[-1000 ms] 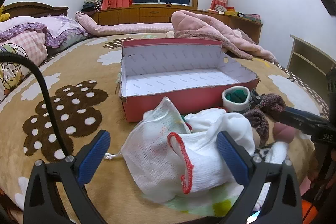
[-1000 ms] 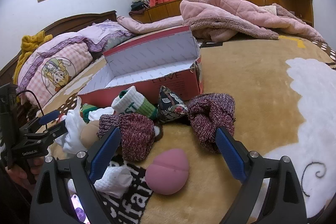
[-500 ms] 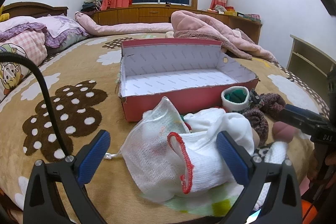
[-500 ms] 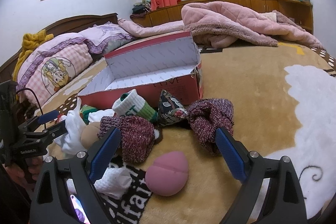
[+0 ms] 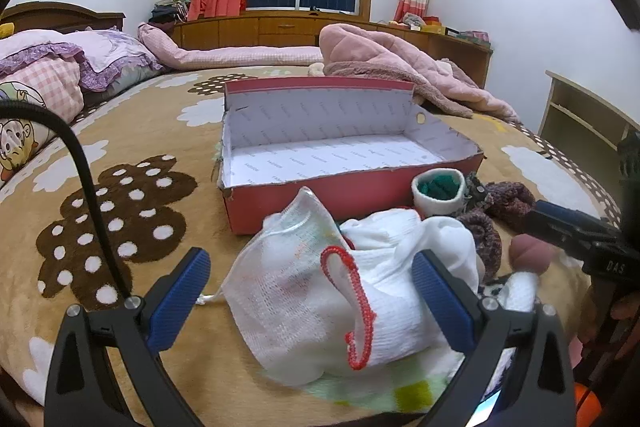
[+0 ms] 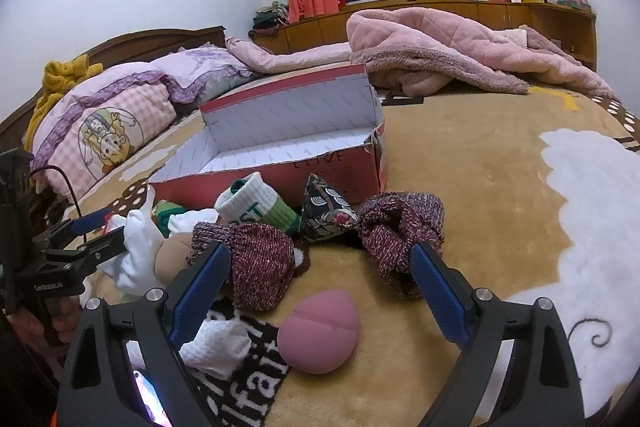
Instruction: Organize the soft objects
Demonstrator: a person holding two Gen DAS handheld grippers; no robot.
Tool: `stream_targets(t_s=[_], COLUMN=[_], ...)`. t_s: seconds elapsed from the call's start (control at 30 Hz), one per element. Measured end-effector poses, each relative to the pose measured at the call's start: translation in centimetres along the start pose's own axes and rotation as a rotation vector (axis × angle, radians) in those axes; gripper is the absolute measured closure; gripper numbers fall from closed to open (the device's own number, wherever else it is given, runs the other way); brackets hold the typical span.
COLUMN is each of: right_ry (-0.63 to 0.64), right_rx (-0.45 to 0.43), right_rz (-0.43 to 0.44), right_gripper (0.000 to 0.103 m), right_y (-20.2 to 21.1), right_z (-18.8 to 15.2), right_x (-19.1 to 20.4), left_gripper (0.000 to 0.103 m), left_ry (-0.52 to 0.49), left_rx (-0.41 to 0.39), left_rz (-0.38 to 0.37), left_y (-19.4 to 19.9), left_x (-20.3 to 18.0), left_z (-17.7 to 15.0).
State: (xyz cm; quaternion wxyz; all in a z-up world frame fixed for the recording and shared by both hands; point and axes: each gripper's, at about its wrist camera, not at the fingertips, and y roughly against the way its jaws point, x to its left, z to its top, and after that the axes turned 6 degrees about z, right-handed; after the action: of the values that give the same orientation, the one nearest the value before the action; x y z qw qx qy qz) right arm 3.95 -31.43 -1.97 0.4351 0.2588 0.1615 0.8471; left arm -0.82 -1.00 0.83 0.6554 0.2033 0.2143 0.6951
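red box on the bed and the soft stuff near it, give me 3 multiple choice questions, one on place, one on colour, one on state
1. Where does the pink sponge lie?
A. inside the red box
B. on the bed cover in front of the box
C. on the pillow

2. What colour is the trim on the opening of the white sock?
A. red
B. blue
C. black

3. What is the state of the red box?
A. open with nothing in it
B. shut with a lid
C. open and full of socks

Answers:
1 B: in the right wrist view the sponge sits on the cover, nearer the camera than the box.
2 A: the left wrist view shows a red stitched edge.
3 A: both views show its bare white lining.

The left gripper and right gripper both have their jaws wide apart, holding nothing.
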Motion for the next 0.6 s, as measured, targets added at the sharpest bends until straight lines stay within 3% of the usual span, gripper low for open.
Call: stream_targets(t_s=[0.6], right_ry=[0.040], right_rx=[-0.003], right_rz=[0.025], right_gripper=[0.009], right_y=[0.27], right_z=[-0.03], right_x=[0.88], left_gripper=[0.000], left_ry=[0.000], left_rx=[0.001], left_rz=[0.003], left_y=[-0.02], left_x=[-0.01], left_z=[-0.10])
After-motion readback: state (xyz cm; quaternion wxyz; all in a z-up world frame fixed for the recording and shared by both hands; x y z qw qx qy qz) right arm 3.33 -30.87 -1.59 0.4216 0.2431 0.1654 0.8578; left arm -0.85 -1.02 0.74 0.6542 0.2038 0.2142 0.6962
